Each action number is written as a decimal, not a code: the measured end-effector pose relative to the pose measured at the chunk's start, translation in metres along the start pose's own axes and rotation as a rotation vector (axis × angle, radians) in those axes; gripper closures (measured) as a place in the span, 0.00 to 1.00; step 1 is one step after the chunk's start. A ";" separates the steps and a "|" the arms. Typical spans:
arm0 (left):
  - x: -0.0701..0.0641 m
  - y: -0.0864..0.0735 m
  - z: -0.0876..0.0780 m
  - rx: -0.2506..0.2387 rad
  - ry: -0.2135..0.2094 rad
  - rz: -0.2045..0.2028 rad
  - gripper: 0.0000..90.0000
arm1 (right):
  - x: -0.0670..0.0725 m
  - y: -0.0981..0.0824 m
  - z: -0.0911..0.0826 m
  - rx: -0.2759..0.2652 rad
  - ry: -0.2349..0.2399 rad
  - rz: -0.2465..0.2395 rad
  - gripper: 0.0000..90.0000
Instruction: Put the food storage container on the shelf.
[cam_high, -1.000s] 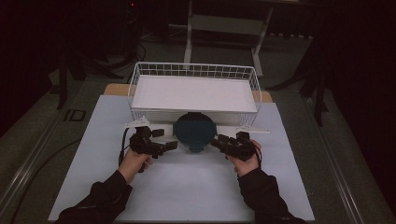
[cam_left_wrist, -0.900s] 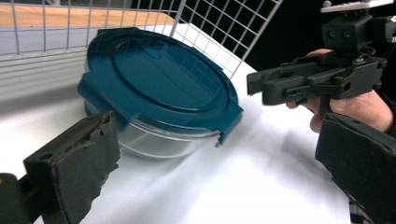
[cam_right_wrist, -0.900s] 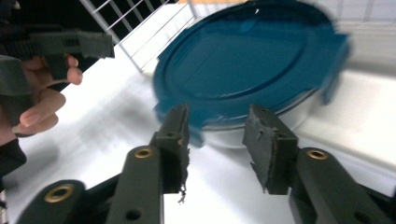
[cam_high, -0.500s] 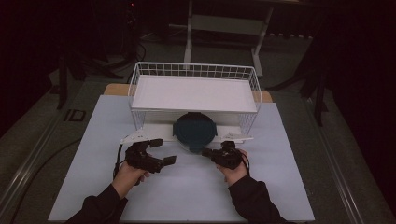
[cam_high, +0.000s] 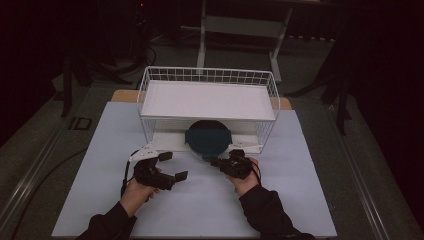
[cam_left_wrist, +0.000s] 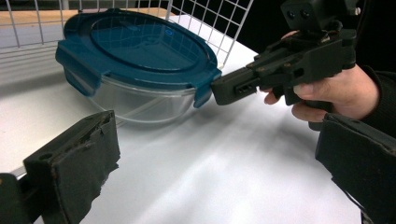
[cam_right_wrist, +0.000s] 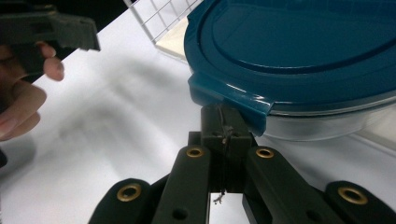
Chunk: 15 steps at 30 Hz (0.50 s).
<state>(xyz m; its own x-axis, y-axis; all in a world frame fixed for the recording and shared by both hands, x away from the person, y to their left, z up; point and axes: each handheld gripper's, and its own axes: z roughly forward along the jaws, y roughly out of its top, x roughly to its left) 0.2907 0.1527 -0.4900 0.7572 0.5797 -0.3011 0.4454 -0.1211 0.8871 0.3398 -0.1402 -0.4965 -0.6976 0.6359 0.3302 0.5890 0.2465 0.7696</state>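
A round glass container with a dark blue clip-on lid (cam_high: 207, 137) sits on the white mat, half under the wire rack (cam_high: 150, 87). My right gripper (cam_high: 214, 161) is shut with nothing between its jaws. Its closed tips (cam_right_wrist: 225, 123) touch the underside of the lid's front latch flap (cam_right_wrist: 229, 98). The left gripper view shows the same contact, with the right gripper (cam_left_wrist: 224, 88) at the edge of the lid (cam_left_wrist: 135, 44). My left gripper (cam_high: 173, 165) stands open and empty on the mat, left of the container and apart from it, with its fingers (cam_left_wrist: 74, 163) spread wide.
The white wire rack carries a white shelf board (cam_high: 207, 100) above the container. The pale mat (cam_high: 300, 200) covers the table out to its edges. A metal frame (cam_high: 240, 25) stands on the dark floor behind the table.
Both hands have drawn back toward the near edge. The right gripper's jaws have closed and its tips now sit at the lid's front latch. The container has stayed put.
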 end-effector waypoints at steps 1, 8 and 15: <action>0.000 0.000 0.000 -0.002 0.000 0.000 0.00 | -0.001 0.001 0.001 0.001 -0.002 0.001 1.00; 0.000 0.000 0.001 -0.006 -0.006 0.002 0.00 | -0.005 0.007 0.008 -0.002 -0.020 0.011 1.00; -0.002 0.000 0.002 -0.002 -0.012 0.013 0.00 | -0.009 0.014 0.016 -0.010 -0.035 0.013 1.00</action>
<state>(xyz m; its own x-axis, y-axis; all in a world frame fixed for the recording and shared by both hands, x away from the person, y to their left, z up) 0.2903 0.1497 -0.4903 0.7685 0.5684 -0.2938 0.4346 -0.1268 0.8917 0.3608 -0.1307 -0.4970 -0.6751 0.6643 0.3208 0.5935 0.2309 0.7710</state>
